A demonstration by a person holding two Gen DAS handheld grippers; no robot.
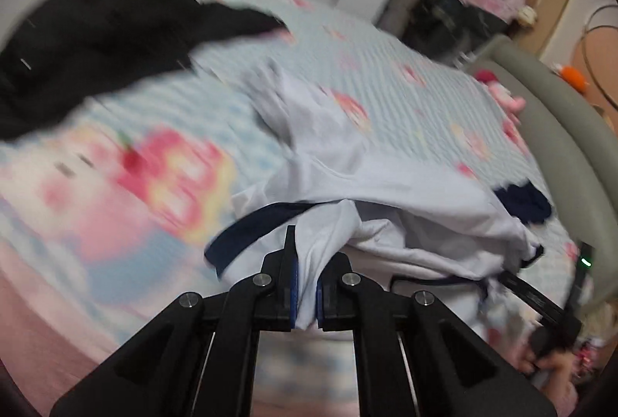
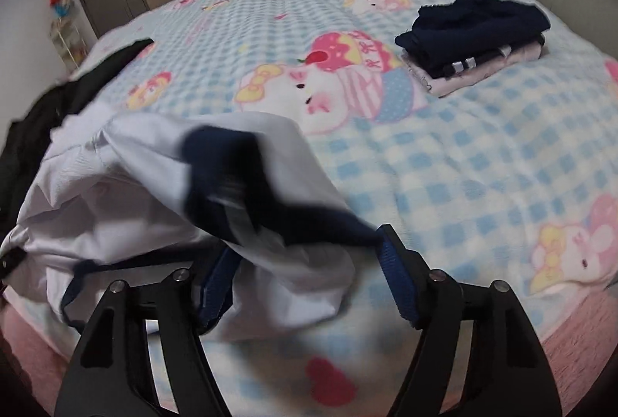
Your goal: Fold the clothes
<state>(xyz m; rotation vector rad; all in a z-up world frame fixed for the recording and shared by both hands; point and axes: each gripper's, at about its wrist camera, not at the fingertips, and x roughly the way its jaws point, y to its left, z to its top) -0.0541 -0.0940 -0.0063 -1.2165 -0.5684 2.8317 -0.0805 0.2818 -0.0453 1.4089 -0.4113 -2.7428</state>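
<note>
While pinched, white shirt (image 1: 347,162) (navy trim), bed (image 2: 463,162)

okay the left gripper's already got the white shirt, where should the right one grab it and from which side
Probably the navy-trimmed edge of the white shirt, lying between the open fingers of the right gripper. Come straight forward, low over the blanket: that hem is raised and thin. The left gripper pinches another fold.

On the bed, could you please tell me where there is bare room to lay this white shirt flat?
Free blanket lies between the white shirt and the folded stack. The side by the black garment is crowded.
</note>
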